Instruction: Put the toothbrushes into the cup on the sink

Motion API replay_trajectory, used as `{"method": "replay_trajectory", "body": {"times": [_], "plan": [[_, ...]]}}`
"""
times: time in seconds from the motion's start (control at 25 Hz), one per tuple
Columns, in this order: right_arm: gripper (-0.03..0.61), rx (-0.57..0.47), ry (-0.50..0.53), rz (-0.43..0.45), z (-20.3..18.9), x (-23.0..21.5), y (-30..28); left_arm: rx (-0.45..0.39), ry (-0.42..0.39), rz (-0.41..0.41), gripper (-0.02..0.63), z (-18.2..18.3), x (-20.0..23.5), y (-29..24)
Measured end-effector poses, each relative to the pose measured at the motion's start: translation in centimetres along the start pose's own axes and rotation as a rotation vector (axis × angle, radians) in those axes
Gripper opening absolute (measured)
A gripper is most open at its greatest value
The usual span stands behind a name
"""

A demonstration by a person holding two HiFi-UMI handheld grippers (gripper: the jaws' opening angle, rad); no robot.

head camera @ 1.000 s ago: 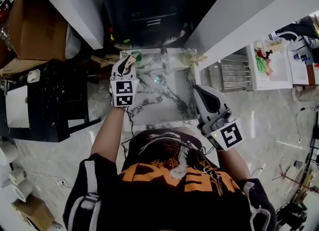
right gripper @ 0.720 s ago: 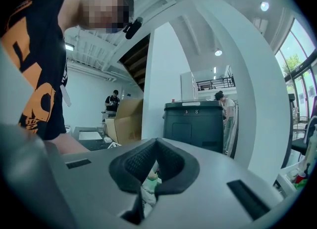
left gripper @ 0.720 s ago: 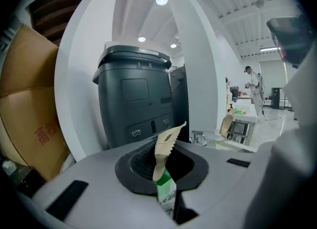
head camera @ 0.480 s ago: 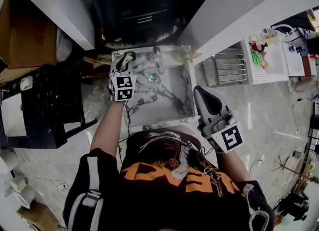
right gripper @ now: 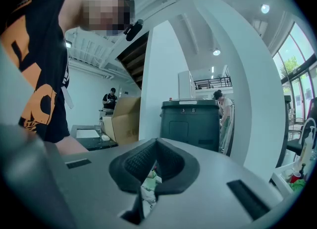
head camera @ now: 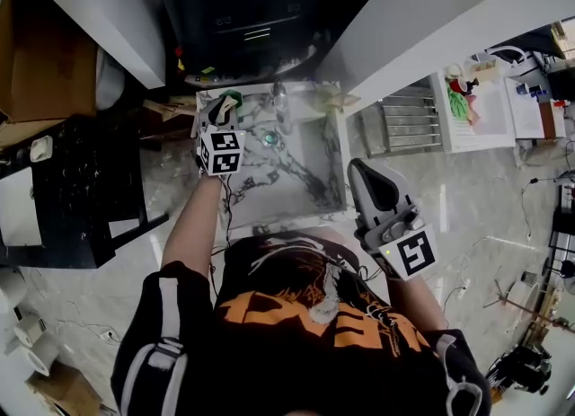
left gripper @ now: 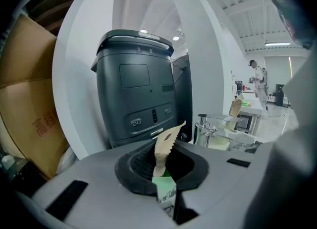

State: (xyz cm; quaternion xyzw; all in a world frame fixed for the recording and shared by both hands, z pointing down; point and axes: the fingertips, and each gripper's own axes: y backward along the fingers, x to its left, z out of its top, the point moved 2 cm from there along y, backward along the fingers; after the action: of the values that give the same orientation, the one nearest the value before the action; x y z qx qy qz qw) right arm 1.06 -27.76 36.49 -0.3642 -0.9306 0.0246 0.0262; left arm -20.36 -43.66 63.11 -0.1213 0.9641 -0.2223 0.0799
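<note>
My left gripper hovers over the back left corner of the marble sink. It is shut on a toothbrush in a tan and green packet, whose serrated top sticks up past the pads. A chrome tap stands to its right, with a clear cup beyond it. Another tan packet lies at the sink's back right corner. My right gripper hangs at the sink's front right, shut with nothing in it.
A tall dark bin stands behind the sink. A cardboard box and a black counter lie to the left. A white wall and a metal rack are on the right.
My left gripper has edged toward the sink's back left corner with the packet in it. The right gripper has barely moved.
</note>
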Motion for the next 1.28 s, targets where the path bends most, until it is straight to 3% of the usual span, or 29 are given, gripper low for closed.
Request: {"method": "replay_trajectory", "body": {"times": [0.24,0.48,0.68,1.08,1.28], "plan": [[0.014,-0.003,-0.003,-0.001,0.0,0.0,-0.1,0.013,-0.019,0.008,0.052,-0.2,0.2,-0.5],[0.014,-0.006,-0.007,-0.003,0.0,0.0,0.1,-0.042,-0.028,-0.047,0.167,1.1,-0.5,0.1],[0.014,-0.016,-0.010,0.006,0.2,0.1,-0.1,-0.089,-0.024,-0.048,0.184,2.2,-0.6,1.3],[0.014,-0.049,-0.016,0.057,0.8,1.2,-0.7,-0.329,-0.030,-0.083,0.183,10.6,-0.2,8.1],[0.014,-0.063,-0.026,0.087,0.9,2.3,-1.0,-0.424,-0.022,-0.091,0.136,13.7,-0.5,13.5]]}}
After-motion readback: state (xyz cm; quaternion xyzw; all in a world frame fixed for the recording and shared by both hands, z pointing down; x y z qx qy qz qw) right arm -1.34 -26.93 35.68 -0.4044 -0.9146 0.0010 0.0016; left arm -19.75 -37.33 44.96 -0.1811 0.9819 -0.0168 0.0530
